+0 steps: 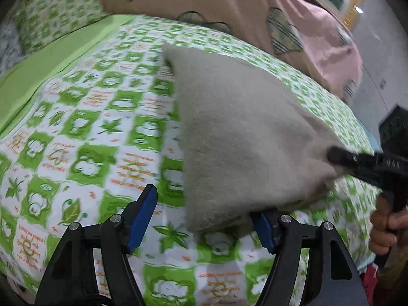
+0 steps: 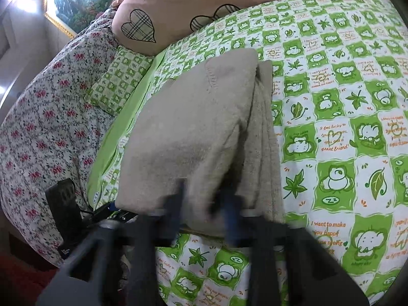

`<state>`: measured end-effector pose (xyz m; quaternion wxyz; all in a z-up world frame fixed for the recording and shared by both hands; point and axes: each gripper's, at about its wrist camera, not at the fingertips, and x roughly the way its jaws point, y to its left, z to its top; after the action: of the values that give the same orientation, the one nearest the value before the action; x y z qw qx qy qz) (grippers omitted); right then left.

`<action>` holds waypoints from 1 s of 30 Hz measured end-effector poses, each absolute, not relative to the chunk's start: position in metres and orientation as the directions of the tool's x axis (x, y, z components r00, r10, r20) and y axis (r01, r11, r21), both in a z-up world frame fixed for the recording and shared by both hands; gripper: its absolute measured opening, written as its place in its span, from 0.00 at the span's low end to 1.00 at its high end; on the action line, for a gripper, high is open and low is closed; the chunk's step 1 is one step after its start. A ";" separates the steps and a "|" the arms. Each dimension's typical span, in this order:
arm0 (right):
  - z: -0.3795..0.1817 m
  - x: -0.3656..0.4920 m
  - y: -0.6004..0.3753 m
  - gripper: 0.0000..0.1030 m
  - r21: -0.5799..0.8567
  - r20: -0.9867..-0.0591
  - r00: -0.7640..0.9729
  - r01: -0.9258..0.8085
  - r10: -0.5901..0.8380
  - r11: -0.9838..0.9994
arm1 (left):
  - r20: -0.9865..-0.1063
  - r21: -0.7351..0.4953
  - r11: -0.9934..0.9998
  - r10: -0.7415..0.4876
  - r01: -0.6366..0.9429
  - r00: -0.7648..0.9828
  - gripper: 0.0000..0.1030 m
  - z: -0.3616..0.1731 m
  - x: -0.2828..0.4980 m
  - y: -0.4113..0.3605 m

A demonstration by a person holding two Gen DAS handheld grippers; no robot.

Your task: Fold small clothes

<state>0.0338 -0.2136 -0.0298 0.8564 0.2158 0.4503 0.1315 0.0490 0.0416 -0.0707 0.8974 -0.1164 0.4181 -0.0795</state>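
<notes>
A beige knitted garment (image 1: 237, 127) lies folded on the green-and-white patterned bedsheet (image 1: 84, 132). My left gripper (image 1: 204, 219) is open, its blue pads (image 1: 142, 216) wide apart; the garment's near corner drapes over the right pad. My right gripper enters the left wrist view from the right (image 1: 339, 156), shut on the garment's right corner and lifting it. In the right wrist view the garment (image 2: 188, 132) shows two layers, and my right gripper (image 2: 206, 204) is blurred, its fingers close together on the near edge.
A pink pillow with checked hearts (image 1: 229, 2) lies at the head of the bed. A small green patterned pillow (image 2: 119, 79) and a floral quilt (image 2: 46, 117) lie at the bed's left. A framed picture (image 2: 79, 2) hangs on the wall.
</notes>
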 end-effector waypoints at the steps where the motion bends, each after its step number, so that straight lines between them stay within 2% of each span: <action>1: -0.027 0.035 -0.215 0.07 0.503 -0.707 0.559 -0.032 0.433 0.864 | -0.741 -0.265 0.964 -0.213 0.014 0.637 0.65 -0.071 0.052 0.045; 2: -0.020 0.034 -0.216 0.07 0.510 -0.692 0.573 -0.041 0.438 0.859 | -0.749 -0.259 0.966 -0.189 -0.019 0.635 0.56 -0.071 0.054 0.050; 6: 0.019 0.023 -0.224 0.06 0.563 -0.580 0.650 -0.117 0.492 0.818 | -0.751 -0.230 0.972 -0.150 -0.041 0.644 0.44 -0.061 0.050 0.050; 8: 0.023 0.021 -0.222 0.06 0.509 -0.606 0.654 -0.120 0.453 0.853 | -0.750 -0.187 0.982 -0.127 -0.024 0.649 0.32 -0.057 0.047 0.040; 10: 0.013 0.022 -0.219 0.06 0.442 -0.669 0.630 -0.089 0.394 0.893 | -0.754 -0.171 0.985 -0.123 -0.013 0.645 0.29 -0.057 0.046 0.035; 13: 0.003 0.021 -0.221 0.06 0.392 -0.711 0.611 -0.065 0.347 0.918 | -0.765 -0.179 0.984 -0.139 0.000 0.628 0.30 -0.061 0.046 0.036; 15: -0.017 0.021 -0.218 0.05 0.227 -0.791 0.574 -0.045 0.211 0.973 | -0.776 -0.209 0.978 -0.164 -0.002 0.609 0.30 -0.066 0.046 0.038; 18: -0.039 0.020 -0.226 0.05 0.249 -0.821 0.530 -0.001 0.212 0.968 | -0.784 -0.214 0.977 -0.172 0.001 0.597 0.31 -0.071 0.049 0.039; 21: -0.054 0.022 -0.222 0.05 0.196 -0.843 0.511 0.006 0.165 0.981 | -0.786 -0.234 0.972 -0.192 0.004 0.588 0.34 -0.075 0.050 0.041; 26: -0.055 0.018 -0.223 0.07 0.193 -0.839 0.523 0.031 0.148 0.981 | -0.788 -0.246 0.967 -0.235 0.060 0.569 0.39 -0.075 0.048 0.044; 29: -0.050 0.013 -0.226 0.15 0.219 -0.842 0.512 0.039 0.169 0.975 | -0.784 -0.285 0.953 -0.291 0.098 0.549 0.41 -0.072 0.040 0.055; 30: -0.048 0.011 -0.228 0.28 0.213 -0.849 0.503 0.050 0.159 0.976 | -0.781 -0.306 0.947 -0.311 0.103 0.541 0.41 -0.070 0.039 0.058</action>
<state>0.0109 -0.2278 -0.0482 0.8606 0.1053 0.4973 0.0318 0.0385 0.0585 -0.0703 0.8706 -0.1120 0.4640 -0.1191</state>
